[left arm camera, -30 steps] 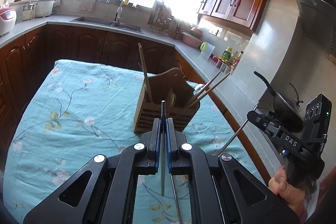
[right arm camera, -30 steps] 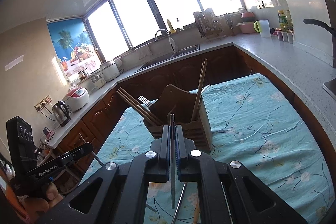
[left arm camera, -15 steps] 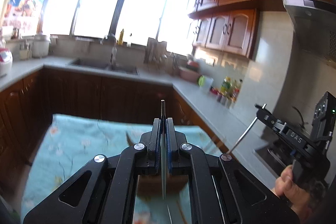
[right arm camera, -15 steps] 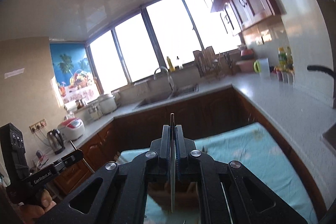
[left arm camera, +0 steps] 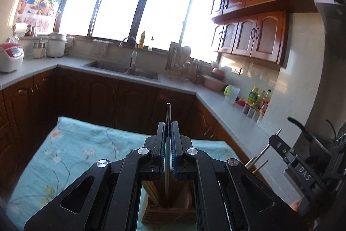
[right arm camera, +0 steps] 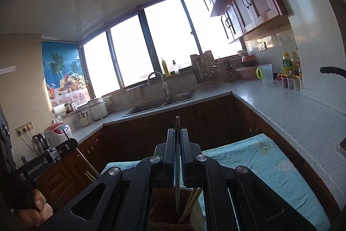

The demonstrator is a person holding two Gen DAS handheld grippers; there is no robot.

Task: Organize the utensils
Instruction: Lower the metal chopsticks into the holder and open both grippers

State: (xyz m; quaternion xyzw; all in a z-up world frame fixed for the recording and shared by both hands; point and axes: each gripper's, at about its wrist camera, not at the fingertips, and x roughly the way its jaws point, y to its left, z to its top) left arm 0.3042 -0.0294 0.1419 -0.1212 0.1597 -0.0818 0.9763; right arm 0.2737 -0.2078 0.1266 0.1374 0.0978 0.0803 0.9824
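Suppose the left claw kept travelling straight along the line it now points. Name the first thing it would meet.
Probably the dark lower cabinet doors below the counter, past the table's far edge. The left claw, shut on a thin metal utensil, aims there, though depth is unclear.

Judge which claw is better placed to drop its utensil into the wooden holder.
Right claw, probably. Its metal utensil hangs over the wooden holder's open top beside the chopsticks; the left claw views the holder's slatted front, seemingly farther back.
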